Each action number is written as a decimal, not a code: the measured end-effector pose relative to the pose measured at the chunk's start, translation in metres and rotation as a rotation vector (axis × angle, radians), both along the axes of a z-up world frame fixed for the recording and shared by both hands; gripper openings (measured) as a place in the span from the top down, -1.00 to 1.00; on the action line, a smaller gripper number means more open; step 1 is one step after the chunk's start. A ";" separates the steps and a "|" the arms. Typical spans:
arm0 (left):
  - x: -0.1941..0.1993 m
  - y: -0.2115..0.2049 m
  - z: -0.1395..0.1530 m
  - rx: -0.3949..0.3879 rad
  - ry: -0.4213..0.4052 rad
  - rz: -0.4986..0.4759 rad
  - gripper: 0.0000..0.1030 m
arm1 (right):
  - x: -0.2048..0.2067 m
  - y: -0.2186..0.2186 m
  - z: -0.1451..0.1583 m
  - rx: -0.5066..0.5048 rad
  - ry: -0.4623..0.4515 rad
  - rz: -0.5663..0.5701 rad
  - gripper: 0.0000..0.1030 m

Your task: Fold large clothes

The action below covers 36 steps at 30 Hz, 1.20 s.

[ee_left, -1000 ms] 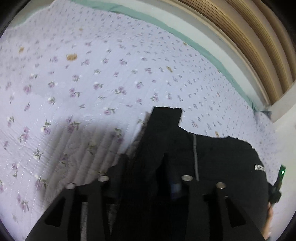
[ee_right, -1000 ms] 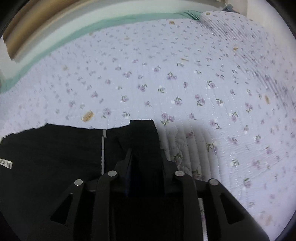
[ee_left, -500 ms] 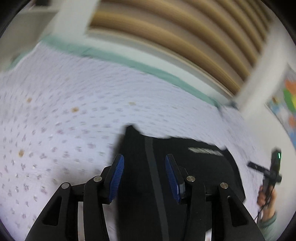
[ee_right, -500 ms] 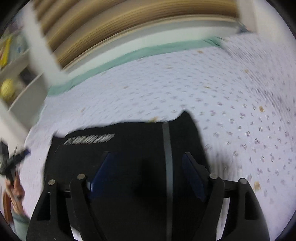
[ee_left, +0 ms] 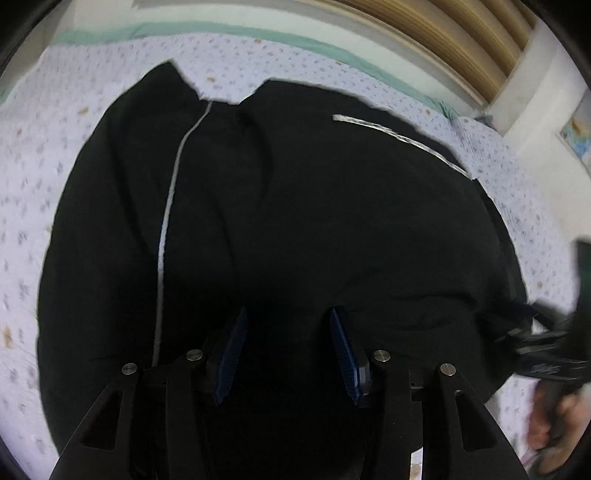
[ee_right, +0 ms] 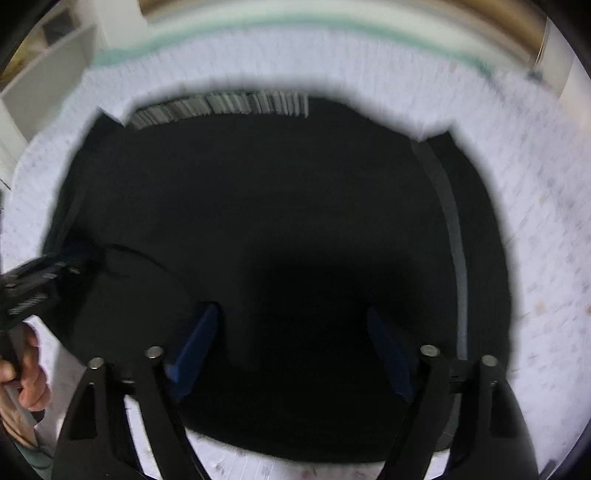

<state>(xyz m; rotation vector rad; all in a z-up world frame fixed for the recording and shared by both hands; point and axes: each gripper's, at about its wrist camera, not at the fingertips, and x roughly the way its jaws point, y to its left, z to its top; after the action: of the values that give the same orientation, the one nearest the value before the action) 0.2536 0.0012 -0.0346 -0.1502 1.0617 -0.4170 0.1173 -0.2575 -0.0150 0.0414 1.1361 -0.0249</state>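
Observation:
A large black garment (ee_left: 295,206) with a thin grey stripe (ee_left: 168,206) and a band of white lettering (ee_left: 399,138) lies folded flat on the bed. It fills the right wrist view too (ee_right: 280,229). My left gripper (ee_left: 288,325) is open and empty above the garment's near part. My right gripper (ee_right: 291,325) is open wide and empty above the same garment. Each view shows the other gripper in a hand at its edge (ee_left: 546,354), (ee_right: 29,288).
The bed has a lilac quilt with small flowers (ee_left: 33,177), also in the right wrist view (ee_right: 546,229). A green sheet edge (ee_left: 258,35) and a slatted wooden headboard (ee_left: 454,33) lie beyond. A white shelf unit (ee_right: 48,70) stands at the left.
Both grippers let go of the garment and opened, then pulled back and up. The garment now lies flat and fills both views.

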 end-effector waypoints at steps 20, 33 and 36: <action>0.070 0.009 0.073 -0.050 -0.087 0.024 0.09 | 0.055 -0.018 0.059 0.092 -0.188 -0.003 -0.79; 0.120 0.013 -0.007 -0.056 0.191 0.071 0.17 | 0.108 -0.022 -0.019 0.072 0.063 0.007 -0.92; 0.113 0.025 0.012 -0.090 0.231 0.051 0.18 | 0.109 -0.026 -0.016 0.100 0.109 0.011 -0.94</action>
<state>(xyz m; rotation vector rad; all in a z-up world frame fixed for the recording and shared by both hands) 0.3667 0.0262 -0.0229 -0.3105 1.2633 -0.4081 0.2267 -0.2836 -0.0312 0.1242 1.2460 0.0405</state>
